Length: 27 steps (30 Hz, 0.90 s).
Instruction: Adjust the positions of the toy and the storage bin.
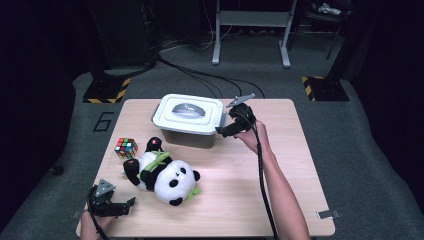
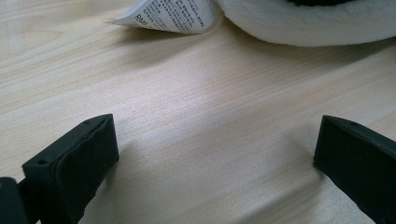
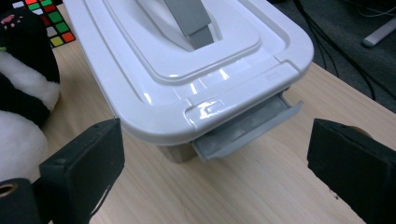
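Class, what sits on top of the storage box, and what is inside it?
A white lid with a grey handle covers the box. Its contents are hidden.

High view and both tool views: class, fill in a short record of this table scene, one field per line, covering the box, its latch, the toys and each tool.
Box: grey storage box with white lid on, at the table's far middle
Latch: grey side latch flipped outward
Right tool: right tool open, at the box's latch end
Left tool: left tool open, low over the wooden table, near corner
Toys: panda plush lying mid-table; Rubik's cube to its left
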{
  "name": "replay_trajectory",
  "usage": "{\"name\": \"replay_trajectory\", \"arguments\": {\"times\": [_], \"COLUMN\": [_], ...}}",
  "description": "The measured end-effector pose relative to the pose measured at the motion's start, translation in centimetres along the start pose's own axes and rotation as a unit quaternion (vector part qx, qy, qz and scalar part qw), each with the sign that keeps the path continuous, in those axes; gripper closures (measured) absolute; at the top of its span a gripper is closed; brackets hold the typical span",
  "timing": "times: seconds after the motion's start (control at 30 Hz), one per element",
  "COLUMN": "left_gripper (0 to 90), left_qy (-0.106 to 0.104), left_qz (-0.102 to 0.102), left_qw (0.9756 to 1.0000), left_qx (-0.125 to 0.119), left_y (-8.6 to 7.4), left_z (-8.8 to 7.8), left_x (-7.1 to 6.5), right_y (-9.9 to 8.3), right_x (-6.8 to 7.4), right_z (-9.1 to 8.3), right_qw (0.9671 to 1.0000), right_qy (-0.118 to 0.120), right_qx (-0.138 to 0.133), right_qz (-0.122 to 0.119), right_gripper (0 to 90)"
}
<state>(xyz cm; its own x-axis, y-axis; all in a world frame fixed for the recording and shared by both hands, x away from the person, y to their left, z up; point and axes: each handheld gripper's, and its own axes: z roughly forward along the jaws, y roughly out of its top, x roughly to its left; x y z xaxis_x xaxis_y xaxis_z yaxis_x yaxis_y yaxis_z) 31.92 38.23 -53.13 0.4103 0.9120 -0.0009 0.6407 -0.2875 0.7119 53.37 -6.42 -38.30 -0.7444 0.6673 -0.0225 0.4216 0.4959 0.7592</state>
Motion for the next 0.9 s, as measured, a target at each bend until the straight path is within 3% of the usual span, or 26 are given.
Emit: {"name": "replay_trajectory", "arguments": {"times": [0.2, 0.47, 0.57, 0.9], "left_gripper": [0.0, 0.0, 0.0, 0.0], "left_qy": [0.000, 0.001, 0.002, 0.002], "left_qz": [0.000, 0.000, -0.001, -0.001], "left_qw": [1.0000, 1.0000, 1.0000, 1.0000], "left_qx": [0.001, -0.001, -0.004, -0.005], "left_y": [0.0, 0.0, 0.0, 0.0], "left_z": [0.0, 0.0, 0.1, 0.1], "left_x": [0.0, 0.0, 0.0, 0.0], "right_y": [1.2, 2.7, 3.3, 4.7], "right_x": [-0.1, -0.2, -0.1, 0.8], "right_z": [1.1, 2.4, 3.0, 5.3], "right_qw": [0.9999, 0.9998, 0.9997, 0.9993], "right_qy": [0.006, 0.011, 0.009, 0.015], "right_qx": [0.005, 0.014, 0.014, 0.024], "right_qz": [0.008, -0.008, -0.020, -0.026], "right_gripper": [2.4, 1.6, 4.1, 14.0]}}
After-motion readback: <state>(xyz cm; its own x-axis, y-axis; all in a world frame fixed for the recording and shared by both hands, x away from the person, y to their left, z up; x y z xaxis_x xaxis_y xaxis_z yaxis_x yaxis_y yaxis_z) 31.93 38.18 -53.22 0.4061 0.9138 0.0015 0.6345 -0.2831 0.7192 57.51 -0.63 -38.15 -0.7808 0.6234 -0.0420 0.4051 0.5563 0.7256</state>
